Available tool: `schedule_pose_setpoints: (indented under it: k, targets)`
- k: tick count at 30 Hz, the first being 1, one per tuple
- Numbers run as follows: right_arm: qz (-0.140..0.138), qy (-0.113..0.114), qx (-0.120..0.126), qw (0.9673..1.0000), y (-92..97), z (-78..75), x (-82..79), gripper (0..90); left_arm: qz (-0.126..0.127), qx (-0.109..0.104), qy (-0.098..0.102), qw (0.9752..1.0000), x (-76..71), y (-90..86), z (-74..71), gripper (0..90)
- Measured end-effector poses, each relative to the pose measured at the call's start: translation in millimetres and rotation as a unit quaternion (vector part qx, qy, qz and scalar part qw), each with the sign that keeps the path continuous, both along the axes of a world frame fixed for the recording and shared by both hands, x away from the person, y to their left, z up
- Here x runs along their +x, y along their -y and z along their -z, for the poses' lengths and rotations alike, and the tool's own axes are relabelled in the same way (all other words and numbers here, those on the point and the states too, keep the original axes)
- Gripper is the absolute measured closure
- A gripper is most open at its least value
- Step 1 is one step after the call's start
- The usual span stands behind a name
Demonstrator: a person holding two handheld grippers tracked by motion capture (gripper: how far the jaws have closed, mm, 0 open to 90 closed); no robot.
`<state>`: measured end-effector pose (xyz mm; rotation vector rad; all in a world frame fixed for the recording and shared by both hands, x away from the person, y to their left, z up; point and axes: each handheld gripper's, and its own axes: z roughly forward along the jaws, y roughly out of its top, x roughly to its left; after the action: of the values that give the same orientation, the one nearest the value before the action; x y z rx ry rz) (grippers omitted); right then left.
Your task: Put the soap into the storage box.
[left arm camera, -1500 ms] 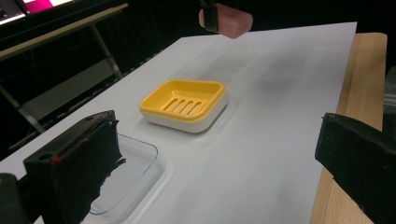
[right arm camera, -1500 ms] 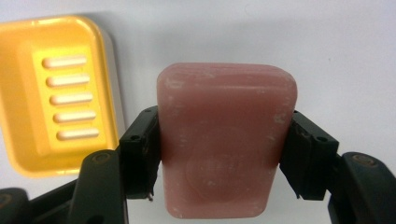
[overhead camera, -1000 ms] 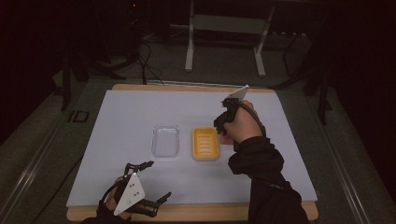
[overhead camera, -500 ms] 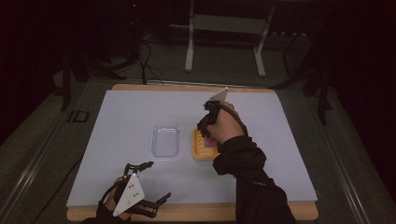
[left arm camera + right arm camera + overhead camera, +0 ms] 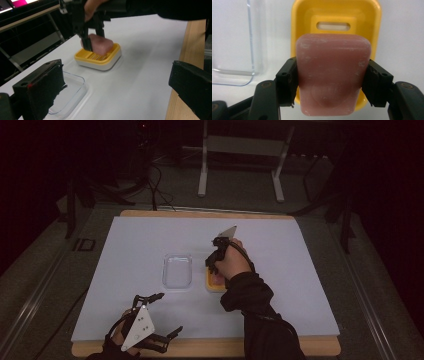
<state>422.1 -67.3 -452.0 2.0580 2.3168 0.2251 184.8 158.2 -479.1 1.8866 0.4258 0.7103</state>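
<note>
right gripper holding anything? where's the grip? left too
Right gripper holds the pink soap, jaws clamped on its two long sides near one end, over the yellow dish. Left gripper is open, holding nothing.

On the surface (image 5: 300, 270) two containers sit side by side near the middle — the clear tray (image 5: 178, 271) to the left, the soap dish (image 5: 214, 281) just right of it. The soap bar (image 5: 333, 75) lies in the dish between the right gripper's (image 5: 333, 85) jaws — the left gripper (image 5: 150, 320) sits near the front edge, well apart.

The right hand (image 5: 234, 262) hides most of the yellow dish (image 5: 215, 283).
</note>
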Motion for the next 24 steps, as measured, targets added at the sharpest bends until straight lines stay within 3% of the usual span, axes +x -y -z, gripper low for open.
schedule_pose_setpoints:
  k: [6, 8, 14, 18, 24]
  targets:
    - [0.000, -0.002, -0.008, 1.0000, -3.0, 14.8, 3.5, 37.0, 0.001, 0.003, 0.001, 1.0000, -0.8, 0.5, 0.0, 0.6]
    - [-0.001, -0.002, -0.024, 0.9997, -4.5, 22.1, 4.6, 37.0, 0.002, 0.003, 0.000, 1.0000, -0.6, 0.3, 0.0, 0.6]
    - [0.012, -0.010, -0.024, 0.9996, -3.2, 28.1, 9.7, 36.7, 0.004, 0.002, 0.000, 1.0000, -0.8, 0.6, 0.2, 0.6]
    - [0.008, -0.011, -0.020, 0.9997, -2.9, 25.0, 10.8, 32.9, 0.004, 0.004, -0.001, 1.0000, -0.6, 1.0, 0.3, 0.6]
    - [-0.010, 0.016, 0.001, 0.9998, 3.2, 9.3, 8.7, 25.8, 0.005, 0.003, 0.000, 1.0000, -0.9, 1.7, 0.5, 0.6]
